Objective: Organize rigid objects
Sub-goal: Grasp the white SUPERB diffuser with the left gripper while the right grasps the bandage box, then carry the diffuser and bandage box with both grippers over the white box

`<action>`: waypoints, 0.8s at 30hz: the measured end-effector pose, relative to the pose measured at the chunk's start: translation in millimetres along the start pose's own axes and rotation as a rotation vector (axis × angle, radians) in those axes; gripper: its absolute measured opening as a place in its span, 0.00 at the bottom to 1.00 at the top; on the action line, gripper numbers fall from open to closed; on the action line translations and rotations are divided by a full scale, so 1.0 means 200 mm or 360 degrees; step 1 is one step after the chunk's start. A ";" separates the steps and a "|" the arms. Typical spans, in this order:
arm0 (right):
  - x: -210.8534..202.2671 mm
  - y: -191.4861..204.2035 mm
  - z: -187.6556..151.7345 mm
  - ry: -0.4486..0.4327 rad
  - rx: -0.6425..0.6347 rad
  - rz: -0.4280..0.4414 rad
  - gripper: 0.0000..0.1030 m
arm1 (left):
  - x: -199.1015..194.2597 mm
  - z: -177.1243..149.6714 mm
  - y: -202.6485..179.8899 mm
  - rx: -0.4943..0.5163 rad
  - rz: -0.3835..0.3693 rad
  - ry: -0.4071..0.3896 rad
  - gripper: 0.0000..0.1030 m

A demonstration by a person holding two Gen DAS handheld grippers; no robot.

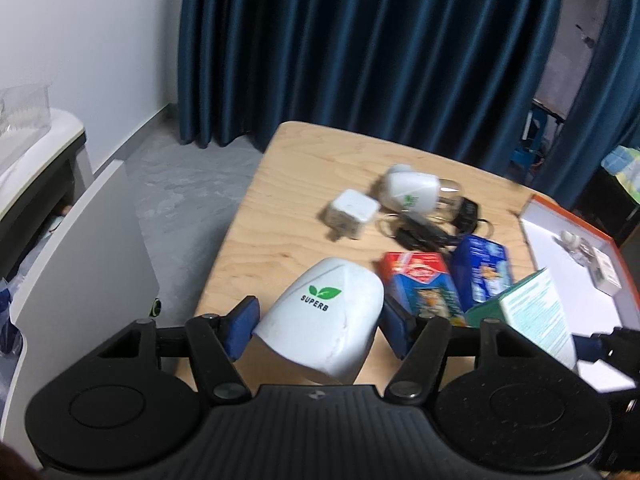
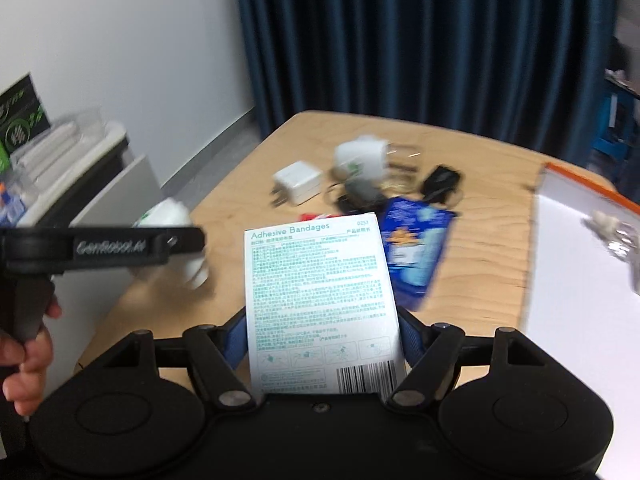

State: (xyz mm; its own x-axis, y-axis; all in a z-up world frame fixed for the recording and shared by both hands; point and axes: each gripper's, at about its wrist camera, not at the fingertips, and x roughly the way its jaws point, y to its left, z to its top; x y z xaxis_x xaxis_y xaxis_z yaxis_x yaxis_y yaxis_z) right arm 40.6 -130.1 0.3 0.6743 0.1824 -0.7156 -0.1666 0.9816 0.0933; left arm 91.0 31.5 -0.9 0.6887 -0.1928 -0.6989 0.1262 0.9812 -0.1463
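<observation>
My left gripper [image 1: 320,314] is shut on a white dome-shaped plug-in device [image 1: 324,320] marked SUPERB, with the blue pads against its two sides. It is held above the near left corner of the wooden table [image 1: 312,160]. My right gripper [image 2: 322,320] is shut on a white and green box of adhesive bandages [image 2: 320,300], printed face up, just above the table. From the left wrist camera this bandage box [image 1: 536,312] appears tilted at the right. The right wrist camera catches the left gripper's black body [image 2: 108,246], with a hand below it.
On the table lie a white charger cube [image 1: 354,212], a second white SUPERB device [image 1: 412,190], a tangle of black cable [image 1: 436,228], a red box [image 1: 416,276] and a blue box [image 1: 486,268]. An orange-rimmed white tray [image 1: 560,264] holds small items at the right. A grey cabinet [image 1: 80,260] stands left.
</observation>
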 end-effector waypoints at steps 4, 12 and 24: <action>-0.16 -0.15 -0.04 -0.0064 0.0099 -0.0072 0.84 | -0.07 -0.01 -0.13 0.0045 -0.0060 -0.0015 0.64; -0.43 -0.50 -0.12 -0.0151 0.0323 -0.0235 0.84 | -0.12 0.01 -0.52 0.0204 -0.0210 0.0009 0.64; -0.66 -0.93 -0.20 -0.0252 0.0550 -0.0424 0.84 | -0.10 -0.01 -1.11 0.0469 -0.0441 0.0008 0.64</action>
State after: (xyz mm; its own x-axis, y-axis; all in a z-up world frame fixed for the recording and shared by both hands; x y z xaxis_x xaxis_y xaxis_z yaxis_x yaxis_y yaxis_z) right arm -46.2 -338.7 50.5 0.7670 -0.0985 -0.6340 0.2587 0.9518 0.1650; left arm 48.4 -183.1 44.9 0.5967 -0.4498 -0.6646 0.5063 0.8535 -0.1231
